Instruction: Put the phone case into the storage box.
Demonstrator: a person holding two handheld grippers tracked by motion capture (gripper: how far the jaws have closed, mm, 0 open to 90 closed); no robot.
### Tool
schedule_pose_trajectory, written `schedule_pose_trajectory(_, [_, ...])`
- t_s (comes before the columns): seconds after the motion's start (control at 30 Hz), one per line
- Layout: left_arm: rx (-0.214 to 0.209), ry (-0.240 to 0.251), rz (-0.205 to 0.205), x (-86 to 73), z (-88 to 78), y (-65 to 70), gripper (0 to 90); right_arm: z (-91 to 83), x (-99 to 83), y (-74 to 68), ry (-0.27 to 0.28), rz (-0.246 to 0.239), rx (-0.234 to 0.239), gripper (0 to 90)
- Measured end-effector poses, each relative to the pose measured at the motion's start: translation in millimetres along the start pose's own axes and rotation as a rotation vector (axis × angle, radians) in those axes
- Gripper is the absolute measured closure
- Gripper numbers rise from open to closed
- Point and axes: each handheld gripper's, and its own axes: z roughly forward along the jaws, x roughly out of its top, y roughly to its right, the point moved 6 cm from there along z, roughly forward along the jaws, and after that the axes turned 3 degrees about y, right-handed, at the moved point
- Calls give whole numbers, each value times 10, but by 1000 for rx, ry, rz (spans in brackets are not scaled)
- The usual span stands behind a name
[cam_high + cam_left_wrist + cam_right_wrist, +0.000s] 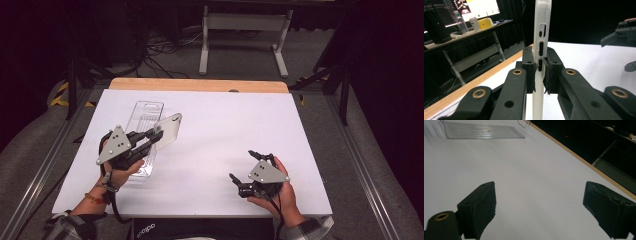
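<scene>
Left gripper fingers clamp an unlabelled clear phone case; right gripper fingers apart.

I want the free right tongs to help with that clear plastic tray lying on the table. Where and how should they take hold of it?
Probably by a long side wall of the clear tray, coming down from above on its right, open-table side. It lies flat, long and narrow, so a thin upright rim suits the right tongs, which stand open. The left tongs are shut on the phone case above its near half, so take the far half.
</scene>
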Motion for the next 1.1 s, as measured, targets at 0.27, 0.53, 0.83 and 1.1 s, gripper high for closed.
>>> schedule_pose_trajectory(0.27, [22, 9, -10, 17, -66, -97, 813, 1, -10, 8, -4, 1, -4, 120])
schedule_pose_trajectory(0.53, [39, 19, -28, 15, -126, -186, 813, 4, -12, 7, -7, -2, -1, 120])
schedule_pose_trajectory(0.83, [55, 13, -37, -9, -184, -275, 813, 1, -6, 6, 1, -4, -5, 120])
schedule_pose_trajectory(1.1, [65, 6, -50, -45, -210, -348, 813, 7, -8, -3, -2, -3, 0, 120])
